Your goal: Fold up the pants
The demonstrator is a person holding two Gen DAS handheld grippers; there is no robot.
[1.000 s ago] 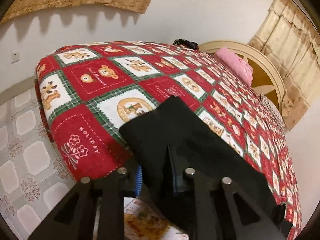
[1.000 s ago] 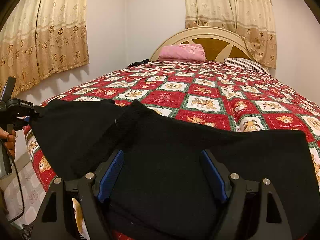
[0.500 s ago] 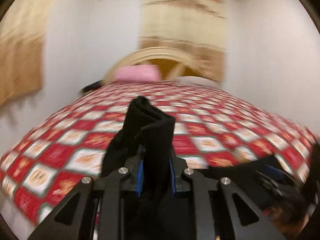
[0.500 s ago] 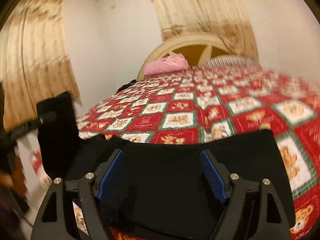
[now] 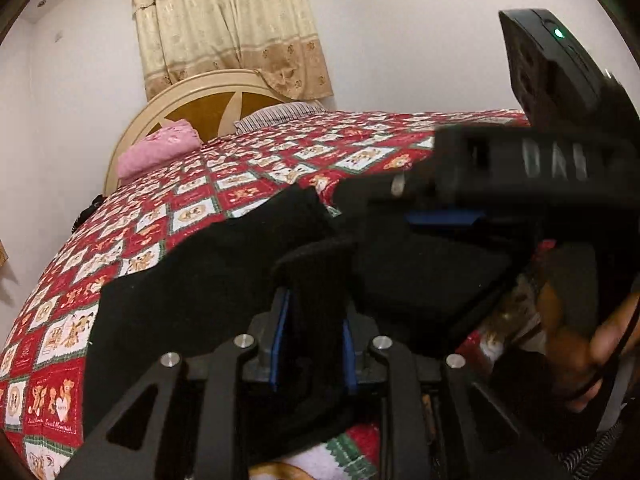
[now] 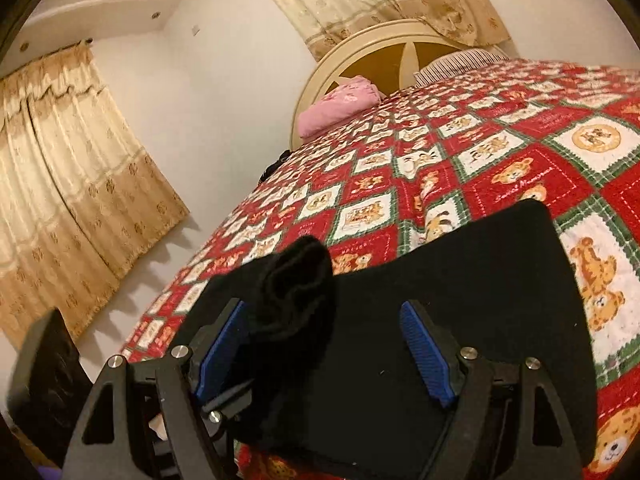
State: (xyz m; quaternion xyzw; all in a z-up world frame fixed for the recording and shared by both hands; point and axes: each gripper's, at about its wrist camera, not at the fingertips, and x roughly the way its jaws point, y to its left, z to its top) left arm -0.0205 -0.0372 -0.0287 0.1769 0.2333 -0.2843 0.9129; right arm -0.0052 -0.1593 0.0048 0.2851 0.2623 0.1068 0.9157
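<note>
While the left gripper [image 5: 312,344] clamps a bunched fold of black pants [image 5: 192,300] at lower centre, right gripper [image 6: 324,344] spread wide, apparently gripping nothing, quilt [image 6: 460,152] beneath.

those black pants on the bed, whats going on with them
A person with a handheld gripper in each hand is folding the black pants on the red teddy-bear quilt. The left gripper is shut on a bunched end of the pants, carried over beside the right gripper, which is open with fabric lying between its blue pads. The fold is not yet laid flat.
</note>
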